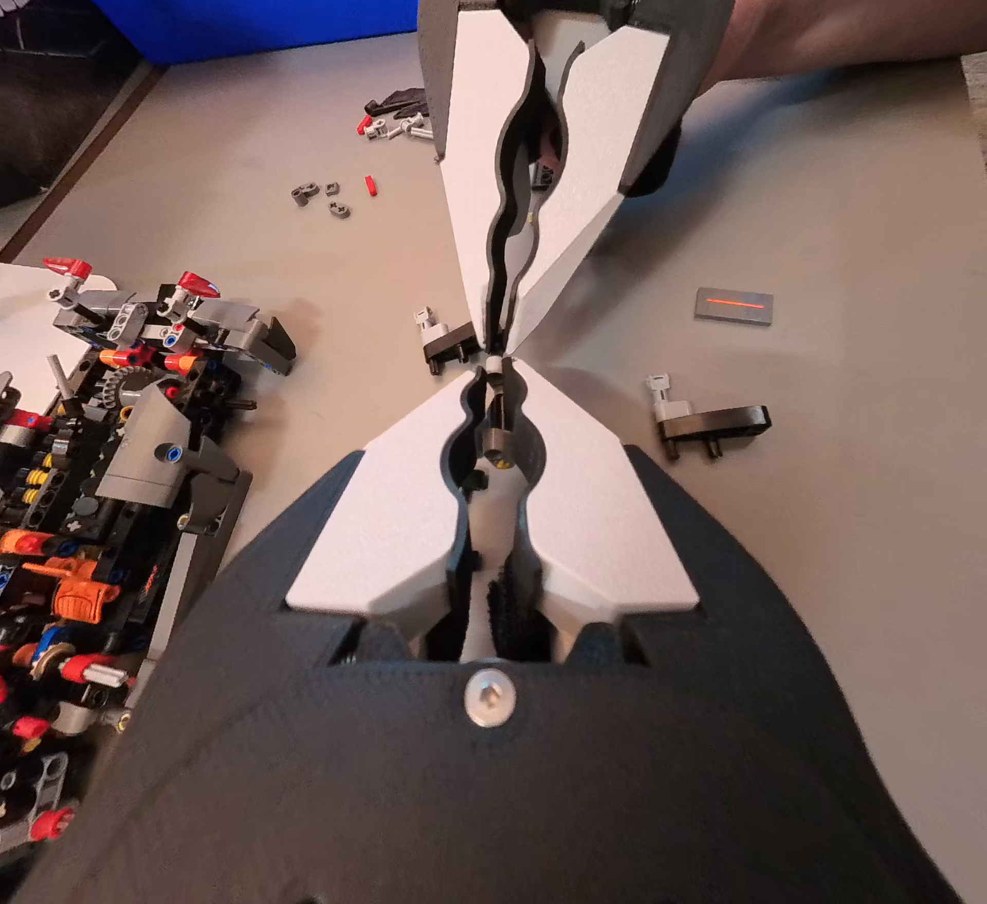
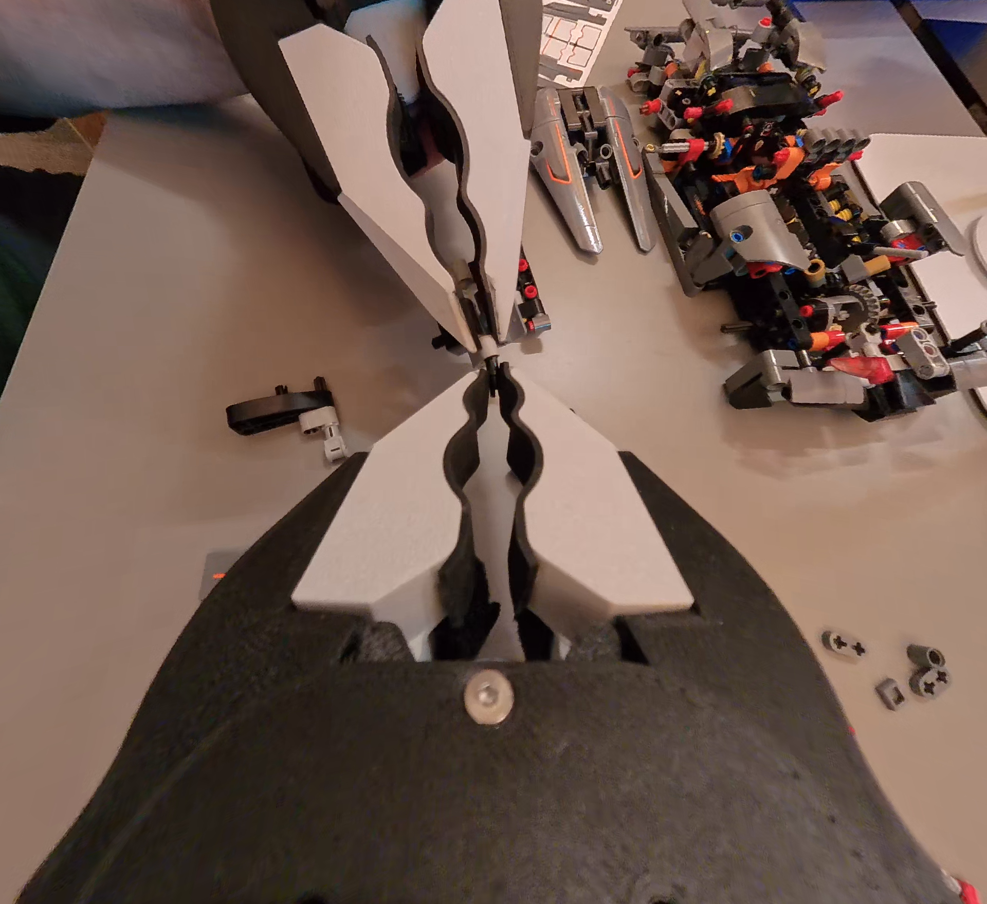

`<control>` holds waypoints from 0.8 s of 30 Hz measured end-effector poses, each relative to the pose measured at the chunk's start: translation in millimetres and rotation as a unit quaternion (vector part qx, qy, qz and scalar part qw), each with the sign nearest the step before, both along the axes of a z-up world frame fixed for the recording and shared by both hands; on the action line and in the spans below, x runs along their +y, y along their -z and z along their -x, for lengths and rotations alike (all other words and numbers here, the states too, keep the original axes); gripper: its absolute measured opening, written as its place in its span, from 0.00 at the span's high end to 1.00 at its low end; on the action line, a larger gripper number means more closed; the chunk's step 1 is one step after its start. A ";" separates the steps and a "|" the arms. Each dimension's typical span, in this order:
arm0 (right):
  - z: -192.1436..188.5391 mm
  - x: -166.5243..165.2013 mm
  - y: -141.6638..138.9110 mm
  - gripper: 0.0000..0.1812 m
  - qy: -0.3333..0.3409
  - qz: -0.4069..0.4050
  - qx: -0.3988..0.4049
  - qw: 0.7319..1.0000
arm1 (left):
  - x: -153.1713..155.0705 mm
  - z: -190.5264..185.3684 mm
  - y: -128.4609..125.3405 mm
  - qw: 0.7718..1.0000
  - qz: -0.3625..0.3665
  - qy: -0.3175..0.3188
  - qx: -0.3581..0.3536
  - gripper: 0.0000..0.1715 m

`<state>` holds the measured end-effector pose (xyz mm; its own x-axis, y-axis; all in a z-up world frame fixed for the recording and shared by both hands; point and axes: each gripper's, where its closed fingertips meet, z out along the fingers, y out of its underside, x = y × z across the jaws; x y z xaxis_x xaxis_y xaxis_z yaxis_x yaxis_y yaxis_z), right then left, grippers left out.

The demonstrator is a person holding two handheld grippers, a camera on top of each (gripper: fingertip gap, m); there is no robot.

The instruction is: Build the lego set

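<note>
Both grippers meet tip to tip at frame centre. The left gripper (image 1: 494, 382) is clamped on a black pin assembly (image 1: 496, 430); the right gripper (image 2: 494, 379) pinches its white end (image 2: 488, 344). The partly built car (image 2: 801, 216) occupies the upper right of the right wrist view. 2 black lever pieces (image 1: 710, 422) (image 1: 446, 339) flank the tips; grey connectors (image 1: 320, 195) lie at upper left.

A half-built lego car (image 2: 801, 237), black chassis with grey panels and orange and red pins, lies on the table. Two black lever pieces (image 1: 710, 422) with white connectors lie apart nearby.
</note>
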<state>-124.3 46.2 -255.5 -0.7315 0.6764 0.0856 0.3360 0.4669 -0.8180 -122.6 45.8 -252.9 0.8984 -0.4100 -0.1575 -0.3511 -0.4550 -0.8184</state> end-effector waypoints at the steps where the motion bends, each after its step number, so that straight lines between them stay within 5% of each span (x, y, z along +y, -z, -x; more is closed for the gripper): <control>1: 0.6 0.3 -0.6 1.00 0.003 0.004 0.002 1.000 | 0.4 0.4 0.3 1.000 -0.002 -0.002 0.002 0.98; 14: 0.2 -6.7 -14.4 1.00 -0.005 0.024 0.035 0.999 | 4.6 0.2 -14.3 0.999 -0.045 -0.009 -0.019 1.00; 24: 1.3 7.8 -0.1 1.00 0.008 0.014 -0.002 1.000 | 3.9 8.4 -1.7 1.000 -0.013 -0.027 -0.004 1.00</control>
<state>-125.6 54.0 -255.4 -0.7212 0.6898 0.0638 0.3458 0.4383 -0.8297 -131.0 49.7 -251.2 0.9199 -0.3575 -0.1609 -0.3209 -0.4507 -0.8330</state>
